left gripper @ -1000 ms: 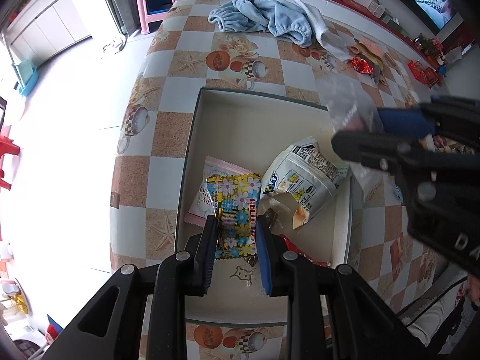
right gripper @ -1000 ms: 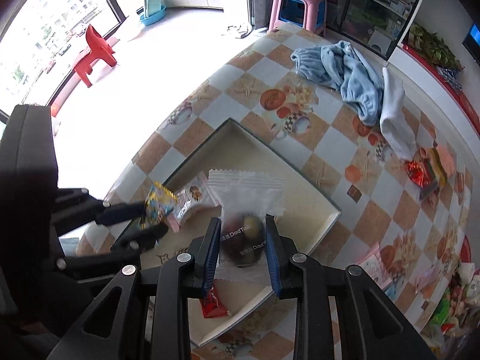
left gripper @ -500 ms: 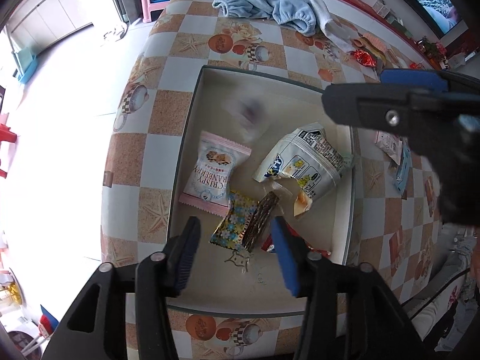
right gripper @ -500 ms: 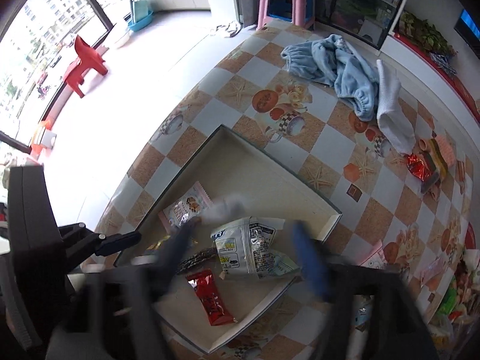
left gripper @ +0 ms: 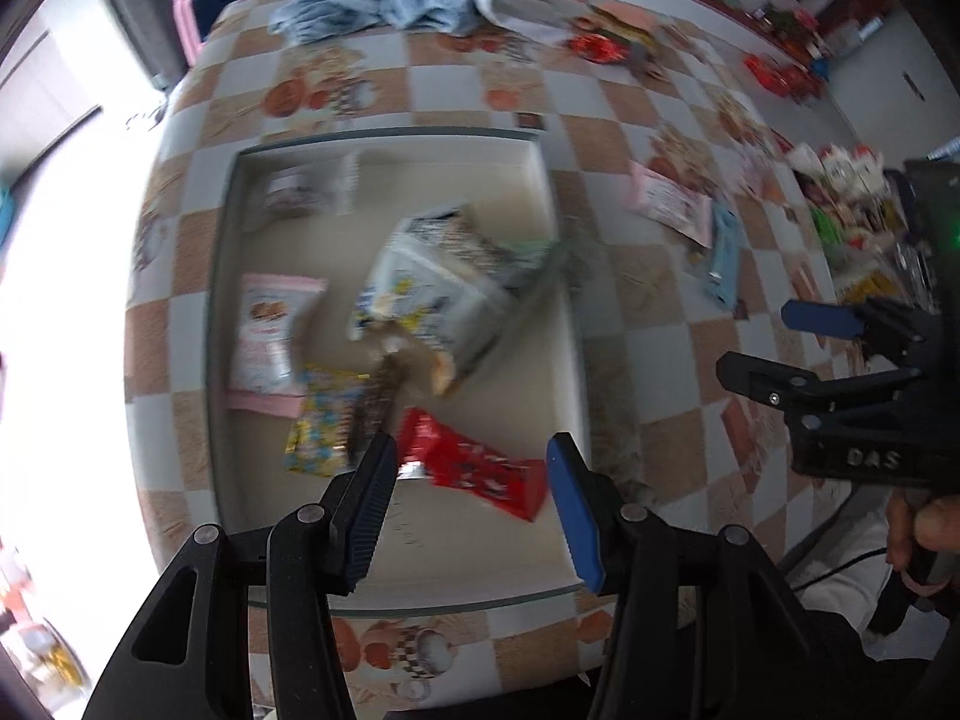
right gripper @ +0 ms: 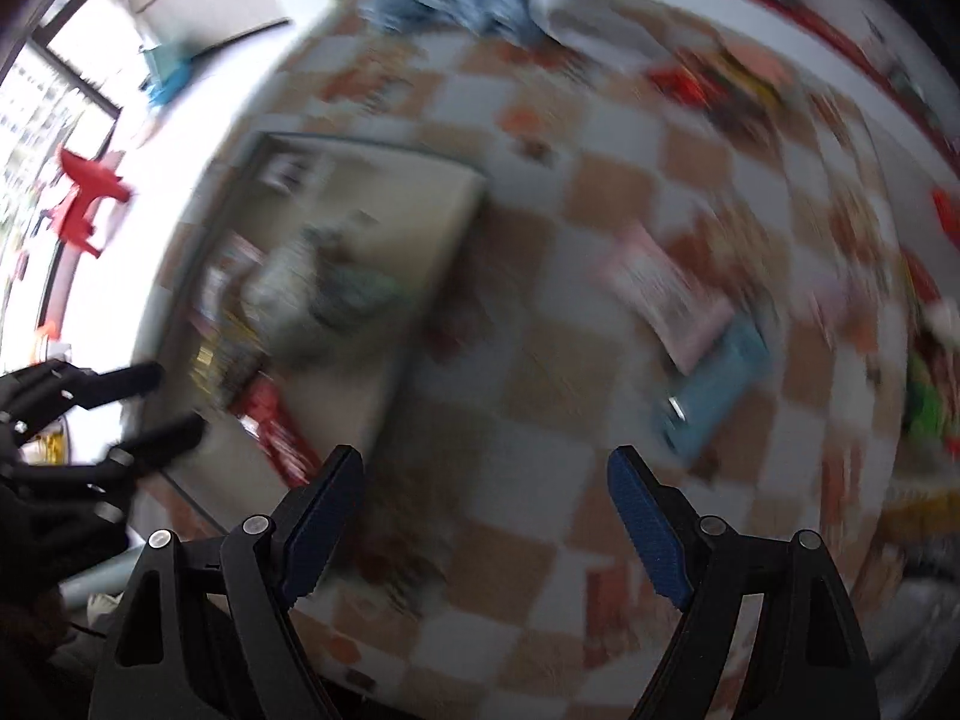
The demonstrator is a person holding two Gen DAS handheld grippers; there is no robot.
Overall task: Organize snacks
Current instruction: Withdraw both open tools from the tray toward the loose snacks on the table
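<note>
Both grippers hang above the checkered table (left gripper: 648, 324) with their jaws spread wide and nothing between them. The left gripper (left gripper: 474, 498) sits over the near end of the shallow cream tray (left gripper: 540, 180), its blue-padded fingers framing the red wrapper (left gripper: 474, 468) that lies on the tray floor.

The tray holds most of the snacks. A large white bag with yellow and blue print (left gripper: 432, 294) lies tilted near the middle. A pink packet (left gripper: 270, 330) rests flat by the left wall, and a small yellow flowered packet (left gripper: 324, 426) lies just beside it, touching a dark narrow wrapper (left gripper: 378, 402). A pale clear packet (left gripper: 306, 186) sits in the far left corner — blurred, so its print cannot be read.

The right gripper (right gripper: 486, 516) is off to the right of the tray, over bare tablecloth; in the left wrist view it shows at the right edge (left gripper: 774, 342). Ahead of it, outside the tray, lie a pink packet on the cloth (right gripper: 666, 294) and a light blue packet (right gripper: 714, 384), touching at one end. The right wrist view is heavily smeared, so smaller items there cannot be told apart.

At the far end of the table lies a blue cloth (left gripper: 384, 0) — bunched up, well apart from the tray.
</note>
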